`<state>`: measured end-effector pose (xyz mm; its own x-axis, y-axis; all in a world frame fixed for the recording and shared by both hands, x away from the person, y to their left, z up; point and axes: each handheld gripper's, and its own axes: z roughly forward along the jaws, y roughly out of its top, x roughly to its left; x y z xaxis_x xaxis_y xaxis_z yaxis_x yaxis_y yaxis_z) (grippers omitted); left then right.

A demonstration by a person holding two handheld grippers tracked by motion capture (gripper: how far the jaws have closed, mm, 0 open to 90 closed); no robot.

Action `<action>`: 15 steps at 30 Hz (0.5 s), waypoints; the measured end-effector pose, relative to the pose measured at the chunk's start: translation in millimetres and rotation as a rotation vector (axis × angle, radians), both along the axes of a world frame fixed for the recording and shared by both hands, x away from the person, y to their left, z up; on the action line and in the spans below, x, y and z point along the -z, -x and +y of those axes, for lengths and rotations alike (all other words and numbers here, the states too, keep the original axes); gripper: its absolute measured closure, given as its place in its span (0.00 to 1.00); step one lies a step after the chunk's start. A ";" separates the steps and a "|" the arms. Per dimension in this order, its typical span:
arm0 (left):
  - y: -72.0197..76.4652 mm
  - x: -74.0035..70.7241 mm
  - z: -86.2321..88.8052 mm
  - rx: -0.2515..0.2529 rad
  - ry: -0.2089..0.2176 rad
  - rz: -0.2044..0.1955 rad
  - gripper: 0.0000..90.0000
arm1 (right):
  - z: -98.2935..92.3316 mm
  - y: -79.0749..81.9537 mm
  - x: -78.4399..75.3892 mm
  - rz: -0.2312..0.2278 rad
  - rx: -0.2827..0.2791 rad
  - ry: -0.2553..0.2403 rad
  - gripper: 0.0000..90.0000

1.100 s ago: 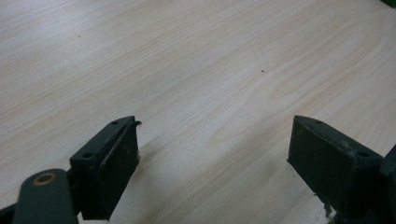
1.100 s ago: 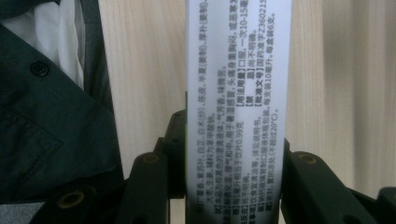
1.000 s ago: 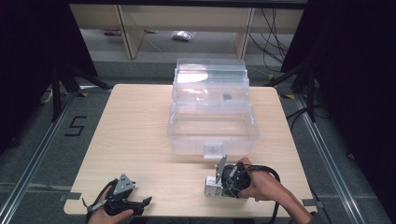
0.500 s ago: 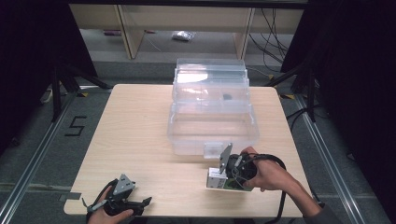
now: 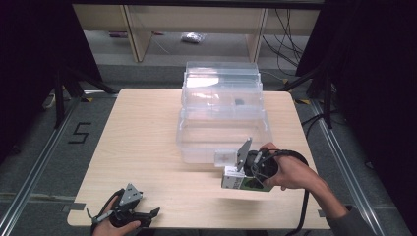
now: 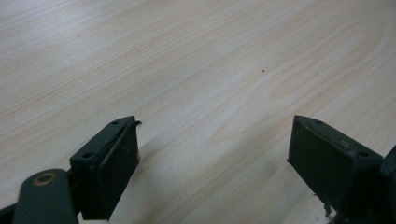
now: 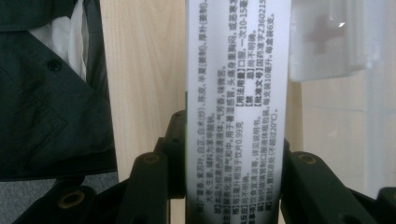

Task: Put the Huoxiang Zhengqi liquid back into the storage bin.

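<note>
High view: right gripper (image 5: 235,173) clamps a medicine box (image 5: 239,181) above the table (image 5: 147,132); left gripper (image 5: 147,216) rests wide open.

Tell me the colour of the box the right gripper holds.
The box is white with black print, best seen in the right gripper view.

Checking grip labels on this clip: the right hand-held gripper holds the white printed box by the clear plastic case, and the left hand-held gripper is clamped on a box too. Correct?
Not quite. The left hand-held gripper is open and holds nothing, with bare table between its jaws, as the left gripper view shows. The right hand-held gripper does hold the white printed box by the clear plastic case.
</note>
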<state>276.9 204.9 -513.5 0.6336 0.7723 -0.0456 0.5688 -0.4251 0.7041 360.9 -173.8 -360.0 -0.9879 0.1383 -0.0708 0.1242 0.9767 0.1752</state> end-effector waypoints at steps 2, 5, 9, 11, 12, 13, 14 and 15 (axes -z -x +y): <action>0.1 -0.1 -0.2 -0.003 0.001 0.001 0.17 | -0.7 -3.2 -3.4 -0.011 -0.036 0.003 0.72; 0.1 -0.4 -0.2 0.000 -0.005 0.006 0.17 | -4.4 -4.5 -16.3 -0.004 0.003 -0.008 0.72; 0.3 0.4 -1.1 -0.005 -0.002 0.004 0.17 | -5.3 -11.8 -24.8 -0.003 -0.035 -0.014 0.72; -0.2 0.4 -0.9 -0.011 0.001 0.001 0.17 | -5.5 -14.6 -28.1 -0.010 -0.048 -0.014 0.72; -0.2 0.5 -1.2 -0.014 0.004 0.001 0.17 | -6.1 -14.2 -30.3 -0.010 -0.025 -0.007 0.72; 0.2 0.2 -1.0 -0.005 0.000 0.005 0.17 | -5.5 -15.2 -32.4 -0.015 -0.032 -0.008 0.72; 0.2 0.5 -1.0 -0.002 -0.003 0.006 0.17 | -5.5 -16.4 -34.1 -0.011 -0.037 -0.005 0.72; 0.3 0.2 -0.6 0.004 -0.005 0.010 0.17 | -3.9 -17.9 -36.2 -0.008 -0.051 -0.010 0.72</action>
<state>276.7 204.4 -513.7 0.6364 0.7699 -0.0478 0.5739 -0.4313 0.6961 378.8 -177.6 -323.8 -0.9930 0.0889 -0.0774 0.0733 0.9799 0.1853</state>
